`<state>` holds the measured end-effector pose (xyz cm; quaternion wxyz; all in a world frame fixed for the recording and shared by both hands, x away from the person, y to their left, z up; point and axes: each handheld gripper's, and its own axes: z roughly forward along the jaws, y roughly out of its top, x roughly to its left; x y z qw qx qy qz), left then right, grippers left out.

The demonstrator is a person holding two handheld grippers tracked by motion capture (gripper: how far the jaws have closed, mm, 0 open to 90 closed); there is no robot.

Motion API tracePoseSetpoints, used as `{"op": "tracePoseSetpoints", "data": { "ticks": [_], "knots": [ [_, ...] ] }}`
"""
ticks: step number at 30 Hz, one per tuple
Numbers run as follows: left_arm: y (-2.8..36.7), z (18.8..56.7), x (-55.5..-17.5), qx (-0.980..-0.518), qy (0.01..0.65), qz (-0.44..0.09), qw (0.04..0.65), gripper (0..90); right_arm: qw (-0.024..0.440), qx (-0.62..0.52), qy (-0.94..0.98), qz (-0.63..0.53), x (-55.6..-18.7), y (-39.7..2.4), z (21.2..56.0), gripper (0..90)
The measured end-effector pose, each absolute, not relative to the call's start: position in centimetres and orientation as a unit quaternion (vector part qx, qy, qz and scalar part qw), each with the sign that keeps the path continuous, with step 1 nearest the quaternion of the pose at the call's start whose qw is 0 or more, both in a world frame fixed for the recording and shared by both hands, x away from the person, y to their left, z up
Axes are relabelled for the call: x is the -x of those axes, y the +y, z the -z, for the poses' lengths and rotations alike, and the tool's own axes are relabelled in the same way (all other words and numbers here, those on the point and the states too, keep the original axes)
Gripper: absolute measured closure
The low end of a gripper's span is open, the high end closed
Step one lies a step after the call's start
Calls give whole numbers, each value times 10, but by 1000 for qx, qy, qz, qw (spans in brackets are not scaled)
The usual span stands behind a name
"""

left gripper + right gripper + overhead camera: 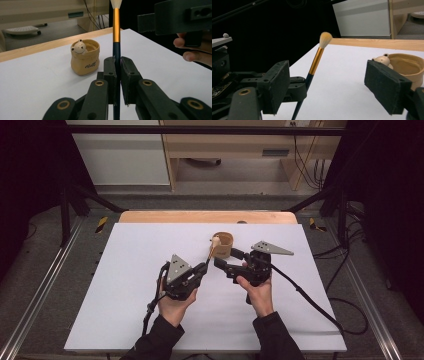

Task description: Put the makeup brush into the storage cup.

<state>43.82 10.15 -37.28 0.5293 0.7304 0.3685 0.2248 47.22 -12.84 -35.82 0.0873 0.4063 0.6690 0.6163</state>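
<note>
Two tools meet near the middle of the white table (125, 310) in the high view. The left tool (204, 267) pinches a makeup brush (212, 253) low on its handle, so the brush slants up toward a small tan cup (223, 245) standing just beyond it. The right tool (231, 258) sits just beside the brush with its jaws spread and nothing between them. From this height the brush is thin and partly lost against the cup, so I cannot tell whether its tip touches the rim.

Seen from the left gripper view, the grip is plain: both jaws are pressed together on the dark lower handle of the brush (116, 35), which rises straight up past a gold ferrule to pale bristles at the top edge. The cup (84, 61) stands apart on the table, with a little bear figure (79, 47) at its rim, a detail the high view barely gives.

Looking along the right gripper view, the padded jaws stand wide, the brush (318, 58) leans between them farther off, and the cup (405, 66) lies behind the right-hand jaw.

My judgement is that the brush is light, stiff in the handle and soft at the head, and likely slick on the lacquer; the handle below the ferrule is the place to hold it. The cup looks ceramic and breakable.
</note>
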Motion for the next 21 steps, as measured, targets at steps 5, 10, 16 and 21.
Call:
{"op": "tracePoseSetpoints", "data": {
  "ticks": [5,10,16,21],
  "knots": [
    [98,373,-436,-731,364,-226,531,833,75,-404,670,-618,-473,-127,360,259],
    [95,374,-434,-730,360,-225,535,833,62,-404,668,-622,-474,-126,361,303],
    [92,375,-430,-729,357,-224,540,833,49,-405,665,-625,-474,-124,362,385],
    [90,375,-428,-729,354,-222,543,833,43,-404,665,-627,-475,-124,362,455]
  ]
}}
